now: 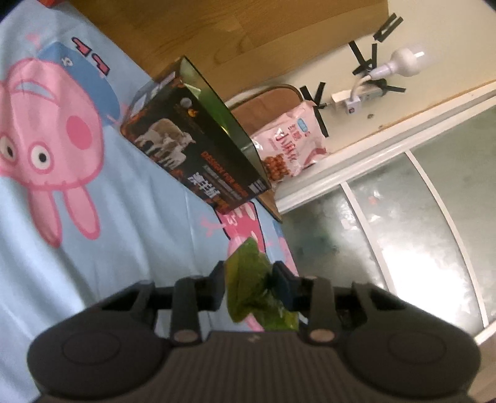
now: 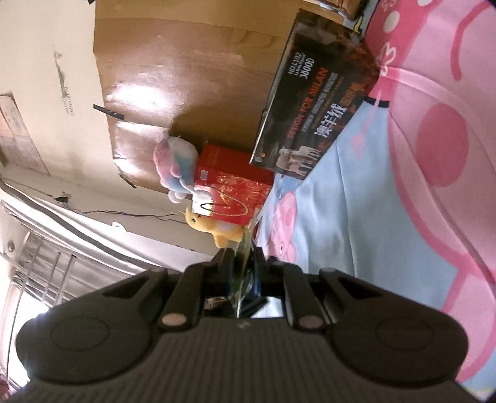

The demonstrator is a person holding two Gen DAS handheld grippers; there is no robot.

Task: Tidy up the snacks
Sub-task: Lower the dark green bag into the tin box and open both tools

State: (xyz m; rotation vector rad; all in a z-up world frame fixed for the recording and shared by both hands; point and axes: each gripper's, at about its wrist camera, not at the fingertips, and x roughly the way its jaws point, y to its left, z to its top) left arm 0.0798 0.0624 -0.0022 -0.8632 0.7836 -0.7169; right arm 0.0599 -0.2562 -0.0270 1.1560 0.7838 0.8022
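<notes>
My left gripper [image 1: 248, 280] is shut on a crumpled green snack packet [image 1: 248, 279], held above the cartoon-pig bedsheet [image 1: 108, 217]. My right gripper [image 2: 243, 263] is shut on a thin snack packet [image 2: 245, 251] seen edge-on, with green and yellow print. An open black cardboard box [image 1: 198, 148] with sheep pictures stands on the bed ahead of the left gripper; it also shows in the right wrist view [image 2: 313, 102]. A pink snack bag [image 1: 291, 142] leans behind the box on a wooden ledge.
A wooden headboard [image 1: 201, 28] runs behind the box. A power strip and a bulb [image 1: 403, 62] are taped to the wall. In the right wrist view a red gift bag [image 2: 235, 189] and plush toys [image 2: 179, 164] sit beyond the box.
</notes>
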